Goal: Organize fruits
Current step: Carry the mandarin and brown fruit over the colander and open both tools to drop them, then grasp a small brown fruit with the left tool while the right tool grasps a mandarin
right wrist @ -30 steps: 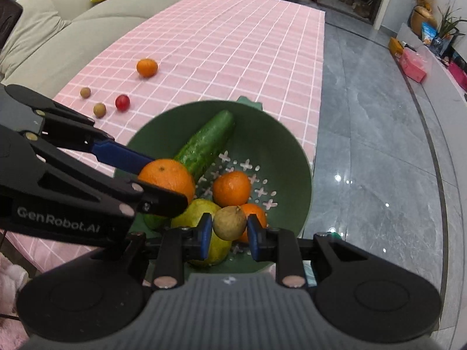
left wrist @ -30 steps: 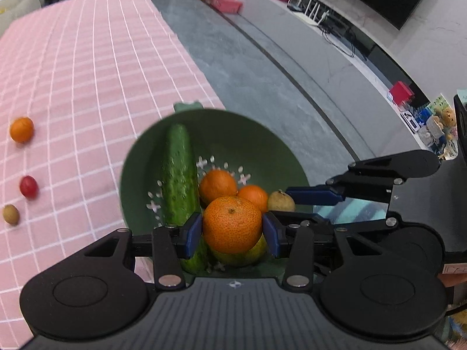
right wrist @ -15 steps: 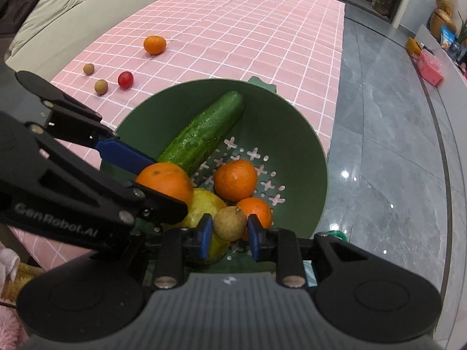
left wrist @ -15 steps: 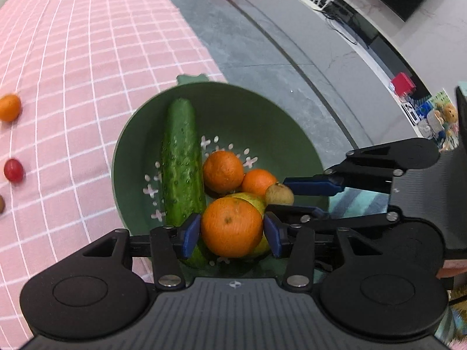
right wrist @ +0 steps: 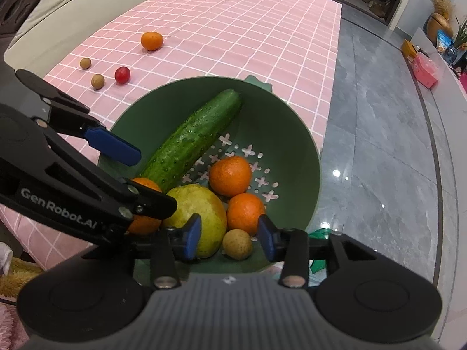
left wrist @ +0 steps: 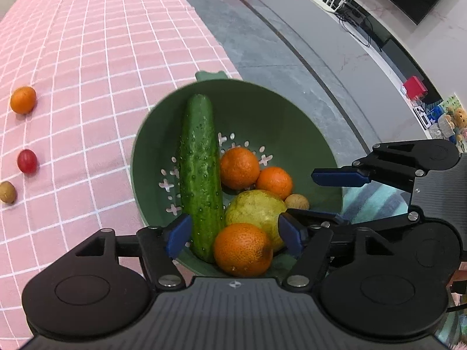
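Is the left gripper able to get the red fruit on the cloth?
Probably yes. The left gripper is open and empty, and the red fruit lies alone on the cloth, nothing between them.

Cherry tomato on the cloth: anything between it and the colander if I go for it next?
Nothing visible. The cherry tomato lies on bare pink cloth, and the stretch to the colander rim is clear. A brown longan sits beside it, on the far side from the colander. Both the left gripper and right gripper are open over the colander.
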Available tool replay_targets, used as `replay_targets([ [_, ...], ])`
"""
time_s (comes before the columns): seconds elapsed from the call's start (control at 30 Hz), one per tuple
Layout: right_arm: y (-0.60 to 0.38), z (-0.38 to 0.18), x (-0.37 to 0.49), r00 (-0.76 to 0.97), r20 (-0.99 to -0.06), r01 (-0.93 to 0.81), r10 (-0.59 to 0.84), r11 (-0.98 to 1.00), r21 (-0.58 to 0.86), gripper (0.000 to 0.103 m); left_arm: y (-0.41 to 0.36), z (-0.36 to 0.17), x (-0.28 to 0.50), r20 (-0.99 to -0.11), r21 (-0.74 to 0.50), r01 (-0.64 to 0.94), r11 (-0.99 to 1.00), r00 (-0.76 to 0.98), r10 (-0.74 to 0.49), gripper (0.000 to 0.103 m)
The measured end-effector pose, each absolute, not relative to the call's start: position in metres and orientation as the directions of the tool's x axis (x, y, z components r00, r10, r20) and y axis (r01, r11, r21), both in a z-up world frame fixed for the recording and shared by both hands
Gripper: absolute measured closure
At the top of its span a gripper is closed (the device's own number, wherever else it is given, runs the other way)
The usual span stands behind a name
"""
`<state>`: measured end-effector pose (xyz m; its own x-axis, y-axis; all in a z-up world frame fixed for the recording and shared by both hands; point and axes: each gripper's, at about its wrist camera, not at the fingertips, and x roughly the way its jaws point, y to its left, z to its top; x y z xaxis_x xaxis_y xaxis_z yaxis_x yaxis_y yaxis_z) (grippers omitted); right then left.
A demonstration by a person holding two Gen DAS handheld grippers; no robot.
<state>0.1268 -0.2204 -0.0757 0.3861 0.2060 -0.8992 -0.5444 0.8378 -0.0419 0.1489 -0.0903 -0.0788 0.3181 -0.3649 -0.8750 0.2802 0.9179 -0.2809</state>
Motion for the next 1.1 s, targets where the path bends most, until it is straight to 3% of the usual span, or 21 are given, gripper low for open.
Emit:
replay_targets([
  [0.1,-0.219,-0.071,0.125,0.4,-0.893,-0.544,0.205,0.837,-0.052,0.057,-0.089,-0.071,0.147,-0.869,-0.275,0.282,0.919,0.336,-0.363,0.022],
  [0.27,-0.215,-0.057,0.12,0.455,-0.872,-0.531,0.18,0.841,-0.103,0.039,-0.077,-0.052,0.143,-0.847,-0.276,0.26,0.925,0.388,-0.362,0.022],
  [0.37,-0.212,-0.046,0.118,0.486,-0.856,-0.52,0.177,0.845,-0.121,0.036,-0.064,-0.039,0.141,-0.832,-0.277,0.233,0.932,0.428,-0.354,0.022],
  [0.5,-0.205,-0.03,0.117,0.526,-0.831,-0.494,0.184,0.861,-0.123,0.035,-0.043,-0.022,0.137,-0.809,-0.248,0.187,0.95,0.499,-0.31,0.022],
  [0.83,-0.172,-0.003,0.126,0.536,-0.772,-0.47,0.343,0.88,0.066,0.035,0.024,-0.001,0.132,-0.761,-0.145,-0.02,0.989,0.641,-0.098,0.022],
  [1.1,-0.119,-0.001,0.144,0.521,-0.742,-0.51,0.423,0.851,0.127,0.036,0.084,-0.008,0.127,-0.738,-0.198,-0.169,0.966,0.674,-0.033,0.025],
])
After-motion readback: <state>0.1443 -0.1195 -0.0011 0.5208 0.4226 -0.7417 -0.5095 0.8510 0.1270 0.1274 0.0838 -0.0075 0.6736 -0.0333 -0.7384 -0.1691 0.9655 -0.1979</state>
